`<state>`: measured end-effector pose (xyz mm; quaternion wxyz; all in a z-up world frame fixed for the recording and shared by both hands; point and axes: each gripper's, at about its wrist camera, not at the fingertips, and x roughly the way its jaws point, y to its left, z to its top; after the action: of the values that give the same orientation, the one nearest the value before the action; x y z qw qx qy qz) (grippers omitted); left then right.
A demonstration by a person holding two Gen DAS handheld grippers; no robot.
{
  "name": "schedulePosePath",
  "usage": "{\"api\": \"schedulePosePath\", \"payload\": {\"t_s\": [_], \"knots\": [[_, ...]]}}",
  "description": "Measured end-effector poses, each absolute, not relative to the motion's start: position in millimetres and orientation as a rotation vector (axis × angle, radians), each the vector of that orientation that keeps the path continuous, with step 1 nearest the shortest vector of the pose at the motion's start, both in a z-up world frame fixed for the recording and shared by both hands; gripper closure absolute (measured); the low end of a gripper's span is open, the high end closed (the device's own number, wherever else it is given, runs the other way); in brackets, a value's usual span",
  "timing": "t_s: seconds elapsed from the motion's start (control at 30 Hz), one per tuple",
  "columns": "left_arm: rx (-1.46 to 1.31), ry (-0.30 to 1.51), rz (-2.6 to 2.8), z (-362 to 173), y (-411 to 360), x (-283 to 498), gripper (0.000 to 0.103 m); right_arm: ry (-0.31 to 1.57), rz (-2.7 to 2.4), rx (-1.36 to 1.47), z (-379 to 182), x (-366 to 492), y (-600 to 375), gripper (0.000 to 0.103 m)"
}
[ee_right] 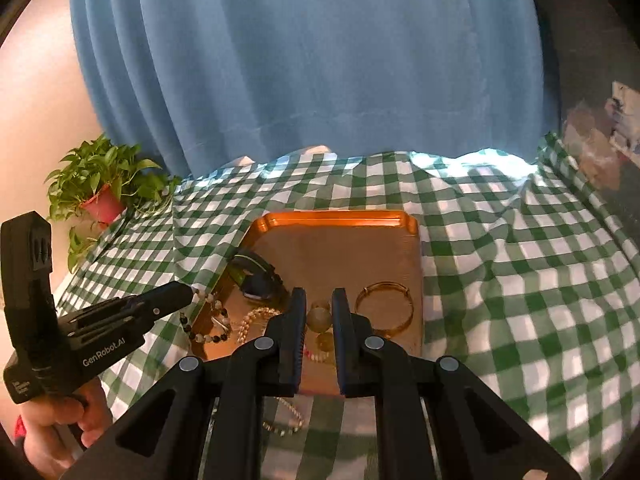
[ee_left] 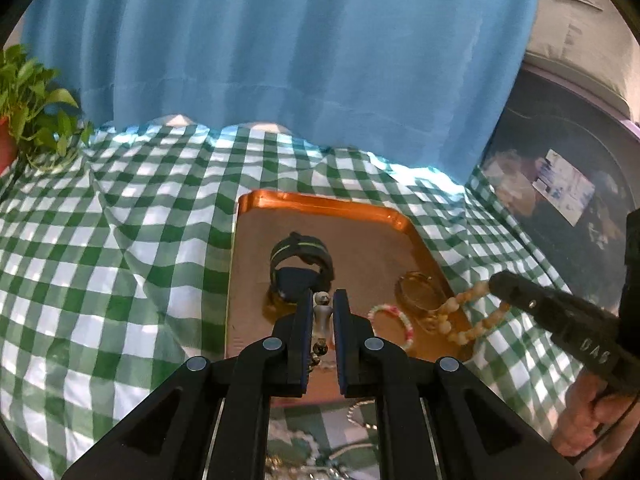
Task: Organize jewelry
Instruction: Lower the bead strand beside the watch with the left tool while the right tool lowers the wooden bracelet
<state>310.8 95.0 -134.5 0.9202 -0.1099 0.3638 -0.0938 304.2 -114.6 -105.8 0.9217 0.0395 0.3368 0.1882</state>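
Observation:
An orange tray (ee_left: pixel 320 204) (ee_right: pixel 336 216) lies on the checked cloth. In it are a black wristband (ee_left: pixel 300 256) (ee_right: pixel 256 276), a gold bangle (ee_left: pixel 420 292) (ee_right: pixel 384 308) and a pink-white bead bracelet (ee_left: pixel 394 320). My left gripper (ee_left: pixel 323 300) is shut on a black-and-white bead bracelet (ee_right: pixel 212 320), which hangs over the tray's left edge. My right gripper (ee_right: pixel 319 300) is shut on a tan round-bead bracelet (ee_left: pixel 468 312) (ee_right: pixel 319 318), held over the tray's right side.
A green-white checked cloth (ee_left: pixel 100 240) covers the table. A potted plant (ee_right: pixel 100 188) stands at the back left. A blue curtain (ee_left: pixel 300 40) hangs behind. Thin chains (ee_right: pixel 284 420) lie on the cloth in front of the tray. A dark bin (ee_left: pixel 560 160) stands right.

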Motion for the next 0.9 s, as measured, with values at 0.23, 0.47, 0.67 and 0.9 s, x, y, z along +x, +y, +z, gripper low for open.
{"api": "schedulePosePath", "payload": {"t_s": [0.23,0.47,0.67,0.9], "knots": [[-0.199,0.851,-0.167,-174,99,329,0.093,0.821,0.412,0.084,-164,331,-118,0.092],[-0.152,0.890,-0.153,-191,94,338,0.093,0.870,0.447,-0.085,-181,340,-105,0.092],[-0.088,0.905,-0.147,-196,81,349,0.093,0.904,0.480,-0.051,-191,349,-108,0.092],[-0.090,0.901,-0.126,-198,78,360,0.093,0.870,0.439,-0.091,-191,355,-101,0.091]]}}
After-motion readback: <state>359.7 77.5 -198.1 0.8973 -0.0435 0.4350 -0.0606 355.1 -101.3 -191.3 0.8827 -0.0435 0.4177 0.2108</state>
